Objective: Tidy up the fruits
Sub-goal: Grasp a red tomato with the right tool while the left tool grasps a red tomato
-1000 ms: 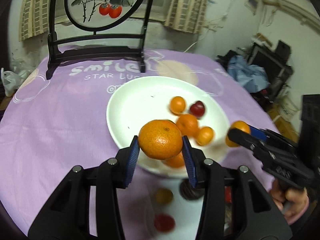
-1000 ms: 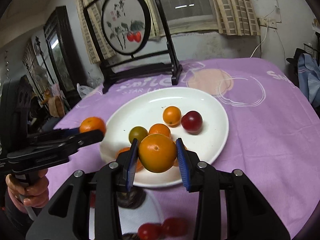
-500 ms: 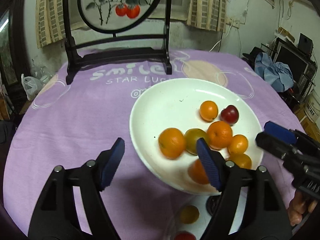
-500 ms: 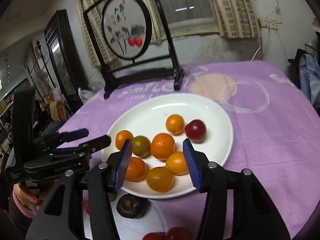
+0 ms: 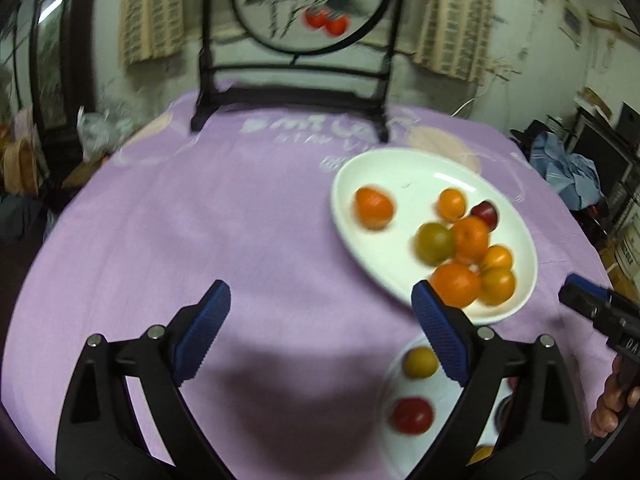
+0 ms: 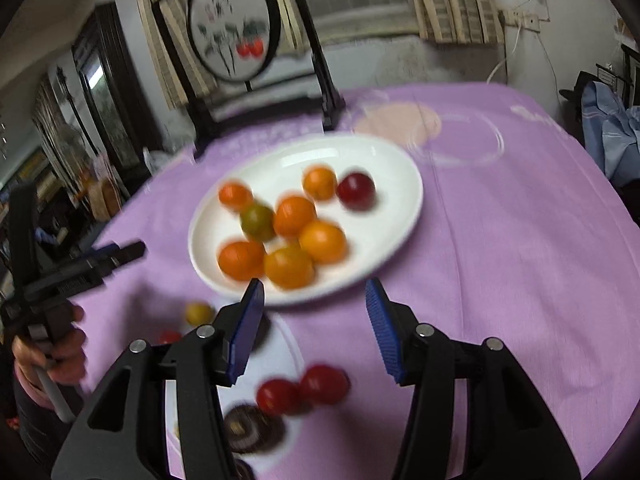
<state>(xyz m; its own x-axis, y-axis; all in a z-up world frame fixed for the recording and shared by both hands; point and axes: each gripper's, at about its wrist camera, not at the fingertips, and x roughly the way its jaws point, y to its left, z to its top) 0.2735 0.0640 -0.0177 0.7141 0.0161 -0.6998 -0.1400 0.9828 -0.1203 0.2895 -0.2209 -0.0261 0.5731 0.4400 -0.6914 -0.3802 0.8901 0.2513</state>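
1. On the far left of my right wrist view, the left gripper (image 6: 120,252) reaches in over the purple cloth (image 6: 520,240), a hand (image 6: 52,356) wrapped round its handle; from this side I cannot tell how its jaws stand.
2. My left wrist view settles it: the left gripper (image 5: 320,320) has its blue pads (image 5: 204,320) spread wide with nothing between them, only bare cloth (image 5: 200,220) beneath.
3. Right of that gripper sits the white plate (image 5: 400,168), holding a lone orange (image 5: 374,212) near its left rim, then a green fruit (image 5: 434,243), several more oranges bunched together, and a dark red plum (image 5: 486,216) towards the far side.
4. Nearer me, a second white dish (image 5: 448,396) shows a yellow fruit (image 5: 420,362) and a red tomato (image 5: 412,415), partly hidden behind the right finger.
5. At the right edge of that view the right gripper (image 5: 592,308) pokes in, too little visible to judge.
6. From the right wrist, the right gripper (image 6: 316,320) is wide open and holds nothing; its pads (image 6: 380,320) hover just short of the plate (image 6: 400,168).
7. Below its left finger lie two tomatoes (image 6: 304,390) touching each other and a dark brown item (image 6: 248,428) that is too blurred to name.
8. Behind the plate stands a black framed screen (image 6: 232,28) painted with red fruit.
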